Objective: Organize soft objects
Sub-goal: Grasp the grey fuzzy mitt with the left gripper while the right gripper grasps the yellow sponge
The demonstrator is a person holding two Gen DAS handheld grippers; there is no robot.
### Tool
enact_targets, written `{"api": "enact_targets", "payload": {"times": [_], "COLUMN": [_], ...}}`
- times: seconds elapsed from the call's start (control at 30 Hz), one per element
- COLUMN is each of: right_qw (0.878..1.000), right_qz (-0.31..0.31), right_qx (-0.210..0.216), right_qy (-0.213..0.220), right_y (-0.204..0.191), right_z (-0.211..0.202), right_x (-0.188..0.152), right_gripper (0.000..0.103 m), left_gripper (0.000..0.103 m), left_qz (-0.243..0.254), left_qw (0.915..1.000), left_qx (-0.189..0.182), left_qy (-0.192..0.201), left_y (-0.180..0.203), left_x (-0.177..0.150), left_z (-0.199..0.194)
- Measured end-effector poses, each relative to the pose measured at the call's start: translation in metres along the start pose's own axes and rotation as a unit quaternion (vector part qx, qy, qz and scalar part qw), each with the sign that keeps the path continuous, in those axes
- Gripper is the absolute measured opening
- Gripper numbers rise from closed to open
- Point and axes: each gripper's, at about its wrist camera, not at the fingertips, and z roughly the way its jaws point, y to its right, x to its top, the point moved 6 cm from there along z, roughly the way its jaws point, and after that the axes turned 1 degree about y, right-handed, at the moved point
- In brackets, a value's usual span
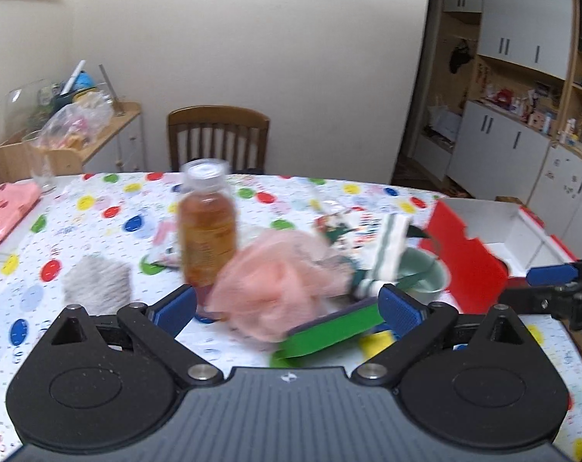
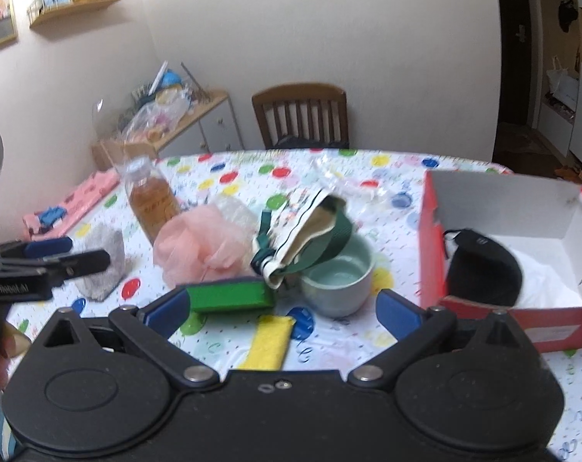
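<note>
Two grippers hang over the worktop (image 2: 368, 192), and both stand wide with nothing between their pads. Nearest our left gripper (image 1: 287, 308) lies the green sponge (image 1: 333, 327), just ahead and a little toward its right finger, its long axis running roughly across our line of approach and tilted slightly. In the right wrist view the same sponge (image 2: 229, 292) sits against the left finger of our right gripper (image 2: 283, 310), with a yellow cloth (image 2: 269, 342) just below it, pointing away from us along the gripper's line. We judge the left hand the nearer one to the sponge, and also to the pink mesh puff (image 1: 271, 288) that sits squarely between its fingers, a little farther on.

Beyond the puff we see the amber bottle (image 1: 208, 231) upright to its left, and a grey fluffy pad (image 1: 98, 285) farther left on the cloth. To the right lies a rolled fabric bundle with green straps (image 2: 310, 231), leaning over the rim of a pale green cup (image 2: 337, 285). Farthest right stands the red box (image 2: 522, 308), open, with a black soft item (image 2: 483, 265) already inside. That box is closer to our right hand.

Both grippers point forward and downward over the clutter, fingers level side by side. The pictures are blurred, so finer contact we cannot tell.
</note>
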Motion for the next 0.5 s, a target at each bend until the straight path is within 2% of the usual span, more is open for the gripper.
{"api": "enact_targets", "payload": {"times": [0.17,0.37,0.5], "right_qw": [0.999,0.997,0.994], "right_qz": [-0.005,-0.017,-0.027], "right_qx": [-0.005,-0.027,-0.040], "right_qy": [-0.037,-0.073,-0.097], "right_y": [-0.015,-0.025,-0.030], "right_z": [0.032,0.068,0.090], "right_x": [-0.017,-0.037,-0.047], "right_gripper": [0.100,0.097,0.093], "left_gripper": [0.101,0.101,0.101], "left_qz": [-0.011,-0.055,-0.056], "left_qw": [0.9994,0.9962,0.9930], "left_qx": [0.031,0.064,0.100], "left_qy": [-0.009,-0.019,-0.028], "left_y": [-0.039,-0.096,-0.127], "left_x": [-0.010,-0.021,-0.026], "left_z": [0.009,0.025,0.041]}}
